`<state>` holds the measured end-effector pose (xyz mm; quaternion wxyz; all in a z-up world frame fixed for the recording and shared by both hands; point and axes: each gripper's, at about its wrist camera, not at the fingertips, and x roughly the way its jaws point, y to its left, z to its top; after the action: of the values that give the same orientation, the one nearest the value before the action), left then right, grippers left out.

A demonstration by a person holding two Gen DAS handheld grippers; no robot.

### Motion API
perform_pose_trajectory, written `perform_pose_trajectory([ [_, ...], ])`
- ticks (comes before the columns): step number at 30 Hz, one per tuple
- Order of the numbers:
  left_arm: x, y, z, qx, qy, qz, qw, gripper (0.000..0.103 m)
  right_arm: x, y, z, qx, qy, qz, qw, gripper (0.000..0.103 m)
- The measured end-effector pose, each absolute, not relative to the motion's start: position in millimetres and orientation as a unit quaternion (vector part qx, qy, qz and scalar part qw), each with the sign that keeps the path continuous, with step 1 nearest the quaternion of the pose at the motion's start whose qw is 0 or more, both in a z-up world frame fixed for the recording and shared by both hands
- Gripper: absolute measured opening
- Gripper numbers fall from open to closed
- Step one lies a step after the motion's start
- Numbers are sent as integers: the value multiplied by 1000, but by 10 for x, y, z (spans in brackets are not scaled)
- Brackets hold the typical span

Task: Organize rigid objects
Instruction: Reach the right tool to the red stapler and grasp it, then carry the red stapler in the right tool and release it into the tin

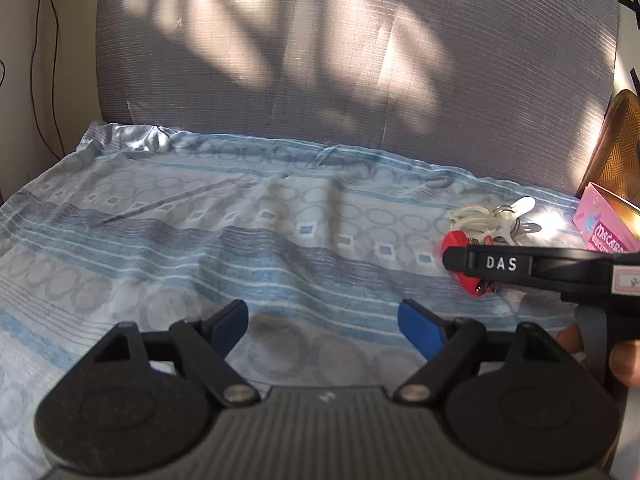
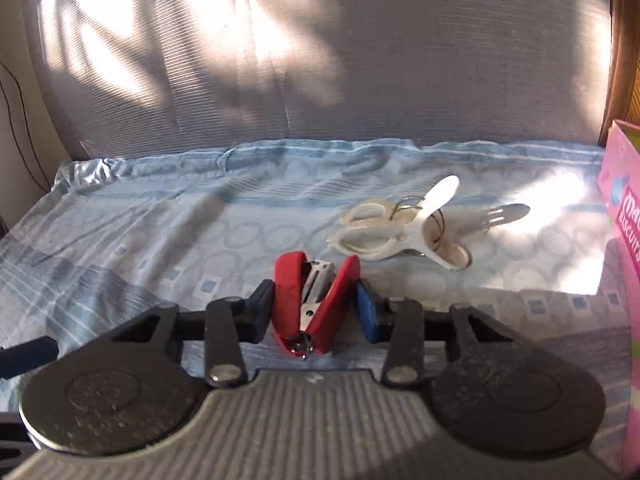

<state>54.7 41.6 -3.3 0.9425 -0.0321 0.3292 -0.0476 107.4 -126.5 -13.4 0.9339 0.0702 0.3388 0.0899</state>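
Dappled sun, fisheye warp, slight blur

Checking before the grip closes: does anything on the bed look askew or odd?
The red stapler lies on its side, gaping open in a V between the right gripper pads. The white clips behind it lie in a tangled heap. Nothing looks spilled or broken.

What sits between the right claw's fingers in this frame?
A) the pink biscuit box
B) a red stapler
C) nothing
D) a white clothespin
B: in the right wrist view the red stapler lies between the fingers of the right claw, while the white clothespins and the pink box lie farther off on the sheet.
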Motion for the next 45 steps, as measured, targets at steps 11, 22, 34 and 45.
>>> perform_pose_trajectory([
  [11,249,-112,-105,-24,346,-314,884,84,-939,-2268,15,1,343,137,929,44],
  [22,-577,-1411,-35,-34,424,-512,747,74,-2042,-2890,-109,47,301,11,953,48],
  [34,-568,-1750,235,-19,409,-503,761,54,-1929,-2936,41,52,230,18,972,36],
  [45,200,-2451,713,-4,352,-481,803,58,-864,-3397,394,35,170,-41,984,37],
])
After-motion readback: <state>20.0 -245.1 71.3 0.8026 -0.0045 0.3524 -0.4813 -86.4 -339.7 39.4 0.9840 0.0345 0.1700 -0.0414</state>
